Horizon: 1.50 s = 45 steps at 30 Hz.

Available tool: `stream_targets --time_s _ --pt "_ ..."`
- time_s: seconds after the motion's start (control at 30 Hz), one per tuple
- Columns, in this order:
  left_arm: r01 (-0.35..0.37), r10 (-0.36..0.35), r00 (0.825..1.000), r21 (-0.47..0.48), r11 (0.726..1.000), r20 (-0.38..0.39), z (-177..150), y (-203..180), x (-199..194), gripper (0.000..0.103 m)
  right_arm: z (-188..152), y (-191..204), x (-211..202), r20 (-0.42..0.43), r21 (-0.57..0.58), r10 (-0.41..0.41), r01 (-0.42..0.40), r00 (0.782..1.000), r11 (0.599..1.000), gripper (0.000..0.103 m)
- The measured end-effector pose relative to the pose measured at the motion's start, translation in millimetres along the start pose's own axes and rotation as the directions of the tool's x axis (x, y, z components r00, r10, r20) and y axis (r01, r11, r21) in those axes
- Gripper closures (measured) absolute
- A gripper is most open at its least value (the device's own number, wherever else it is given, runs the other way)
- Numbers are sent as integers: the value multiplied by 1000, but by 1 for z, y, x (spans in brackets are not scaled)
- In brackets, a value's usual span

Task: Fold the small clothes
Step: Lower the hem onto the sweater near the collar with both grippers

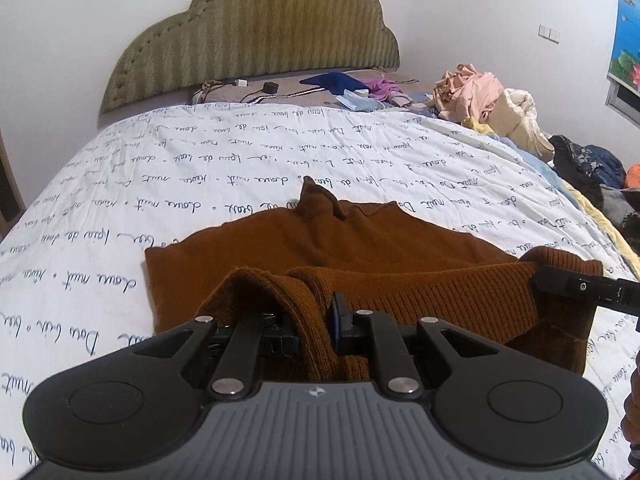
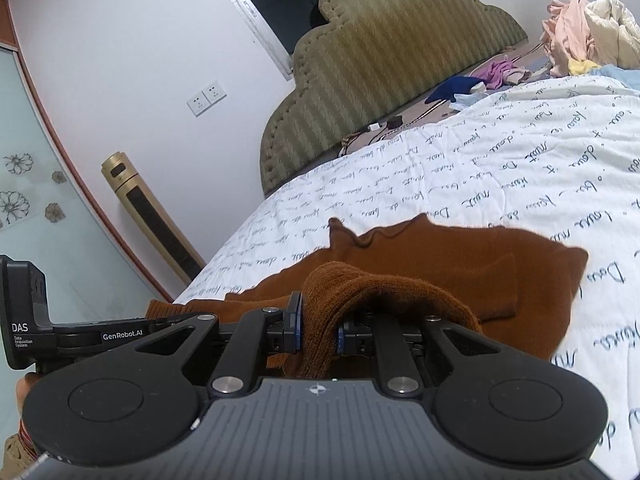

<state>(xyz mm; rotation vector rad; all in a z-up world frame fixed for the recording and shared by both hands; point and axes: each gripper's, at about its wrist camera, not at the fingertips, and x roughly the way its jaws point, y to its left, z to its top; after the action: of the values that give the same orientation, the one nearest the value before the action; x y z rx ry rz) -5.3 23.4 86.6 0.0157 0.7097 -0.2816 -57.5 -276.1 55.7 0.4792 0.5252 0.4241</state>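
Observation:
A small brown knit sweater (image 1: 360, 244) lies on the white bedspread with blue script (image 1: 200, 160), its neck end pointing toward the headboard. My left gripper (image 1: 316, 328) is shut on the sweater's ribbed near hem at its left corner, and the cloth drapes over the left finger. My right gripper (image 2: 320, 332) is shut on the same brown sweater (image 2: 460, 256) at the hem's right corner. Between the two grips the hem is lifted off the bed and stretched. The right gripper's tip (image 1: 576, 286) shows at the right edge of the left wrist view.
A green padded headboard (image 1: 256, 40) stands at the far end. Cables, a blue cloth (image 1: 336, 82) and a face mask lie before it. A heap of pink and cream clothes (image 1: 492, 100) and dark garments (image 1: 588, 168) sits along the bed's right side. A gold tower fan (image 2: 148, 216) stands left of the bed.

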Motion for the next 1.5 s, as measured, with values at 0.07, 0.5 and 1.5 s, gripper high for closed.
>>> stream_targets --time_s 0.07,0.5,1.5 --pt "-3 3 1000 7 1000 -9 5 -1 8 89 4 -5 6 -1 6 -4 4 1000 1000 83" --pt "-32 33 996 8 999 -79 32 5 70 89 25 -35 60 -47 39 -44 45 998 998 83" --pt "45 -121 972 -342 939 -202 46 82 148 76 30 -98 130 -163 228 -35 72 986 971 57"
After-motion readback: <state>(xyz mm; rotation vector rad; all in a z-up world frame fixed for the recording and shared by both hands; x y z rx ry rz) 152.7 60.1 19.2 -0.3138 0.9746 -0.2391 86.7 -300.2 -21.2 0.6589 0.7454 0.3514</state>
